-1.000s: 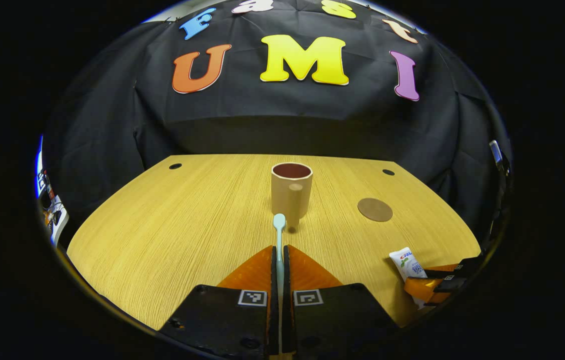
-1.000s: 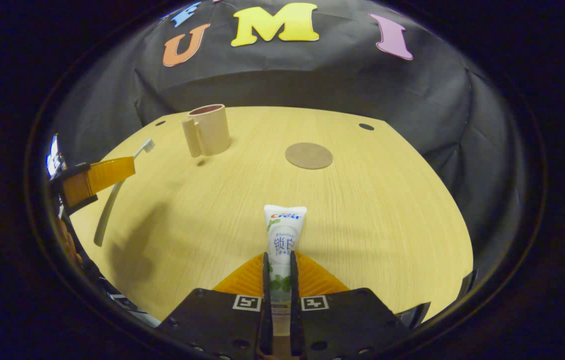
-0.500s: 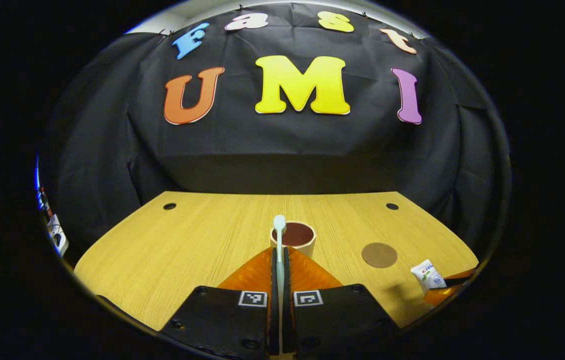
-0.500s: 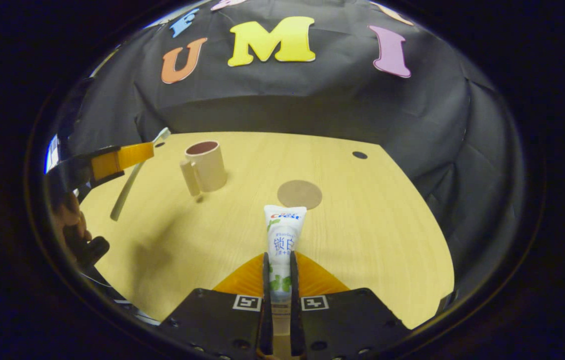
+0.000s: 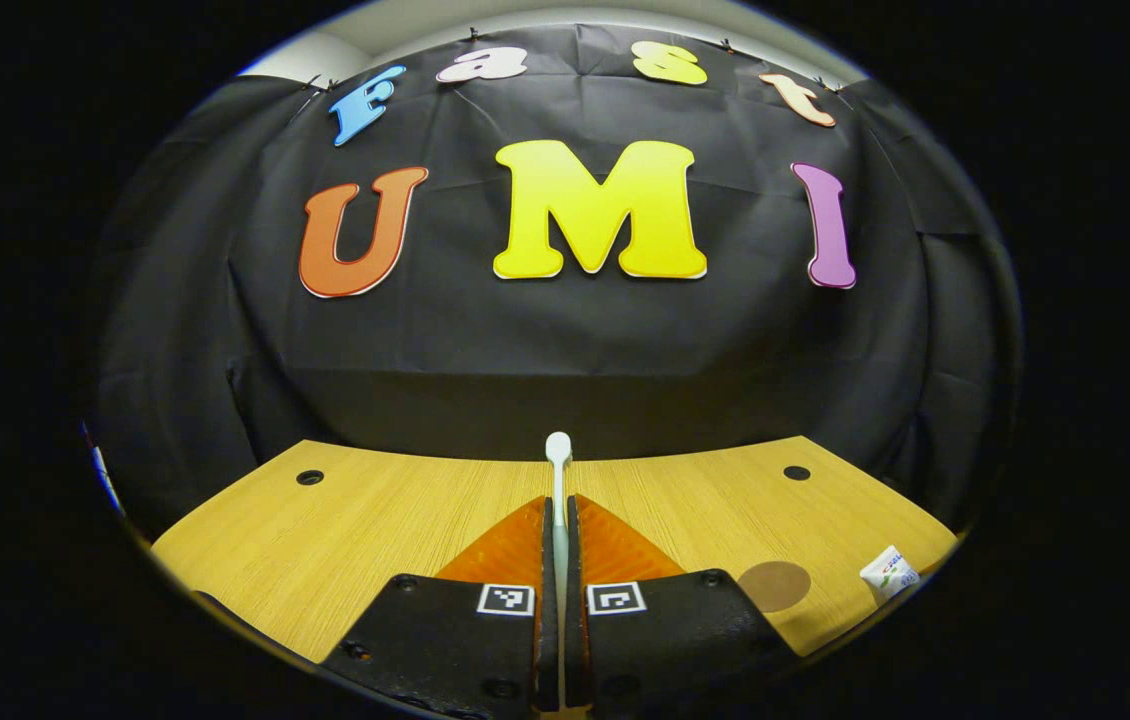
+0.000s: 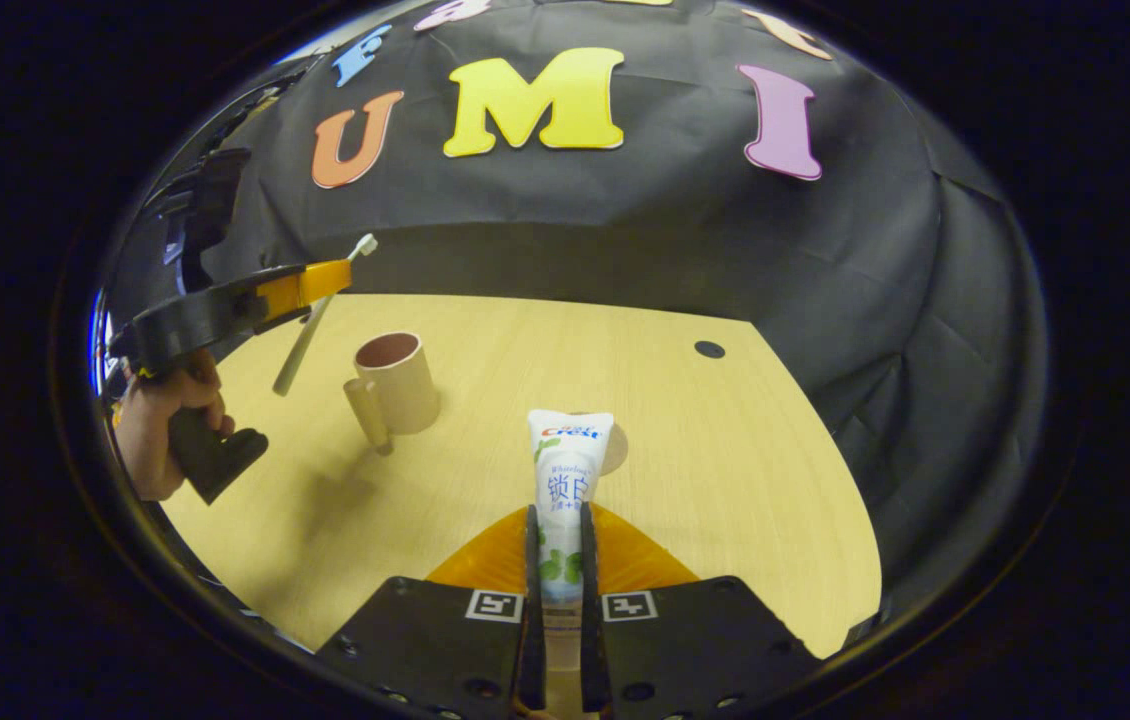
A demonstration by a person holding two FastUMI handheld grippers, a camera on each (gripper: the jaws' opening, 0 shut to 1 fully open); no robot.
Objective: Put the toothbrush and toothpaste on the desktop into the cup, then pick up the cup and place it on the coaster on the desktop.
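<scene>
The left gripper (image 5: 559, 520) is clamped on the slim pale-blue plastic toothbrush (image 5: 558, 470), both fingers pressed flat against its handle so the rounded head pokes out ahead. In the right gripper view that same gripper (image 6: 310, 285), held by a person's hand (image 6: 157, 425), hangs in the air above and to the left of the beige ceramic cup with a side handle (image 6: 393, 385). There the toothbrush slants, bristle end up and handle end down toward the cup's mouth; my reading is that this tilt suits lowering the handle end into the cup.

The right gripper (image 6: 557, 525) is closed tight on the white squeezable toothpaste tube (image 6: 565, 490), pinching its lower body so the flat crimped end sticks forward, lifted above the pale wooden desktop (image 6: 725, 470). Holding it mid-tube probably keeps it from swinging.

The cup stands upright on the desktop, and its dark reddish inside looks empty as far as the opening shows. The round flat brown coaster (image 5: 773, 585) lies bare on the desktop, apart from the cup; in the right gripper view the tube covers most of it.
</scene>
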